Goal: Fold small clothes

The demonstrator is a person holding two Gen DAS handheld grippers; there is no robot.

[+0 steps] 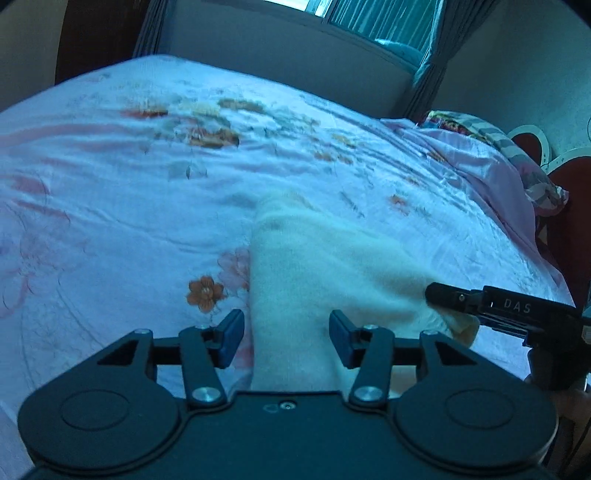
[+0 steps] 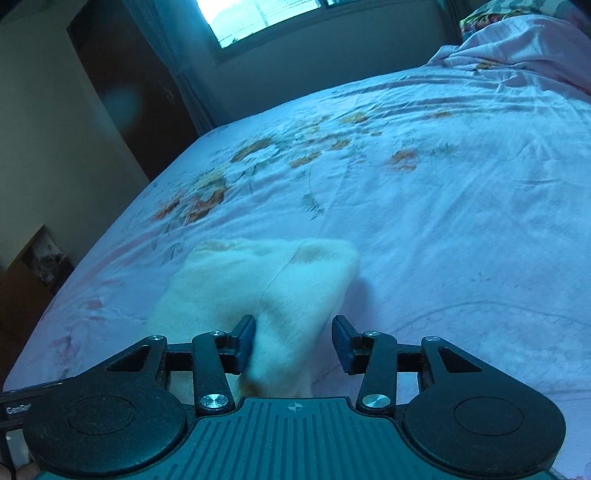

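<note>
Garment: a small fluffy white piece of clothing (image 1: 317, 266) is lying on the near part of the bed, its far end reaching toward the middle and its near end running under both grippers; it is blurred in the right wrist view (image 2: 273, 280).
Left gripper: the left gripper (image 1: 286, 338) is hovering with its blue-padded fingers (image 1: 232, 338) spread wide, the white fabric showing in the gap between them, touching neither pad as far as can be told.
Right gripper: the right gripper (image 2: 292, 345) is standing spread too, with the cloth brushing its left pad (image 2: 245, 345); in the left wrist view its black tip (image 1: 448, 295) is sitting at the garment's right edge.
Bedsheet: a pale pink floral bedsheet (image 1: 147, 192) is covering the bed, wrinkled.
Bedding: a bunched pink quilt (image 2: 517, 48) is lying at the far corner.
Window: a bright window (image 2: 266, 18) is glowing beyond the bed.
</note>
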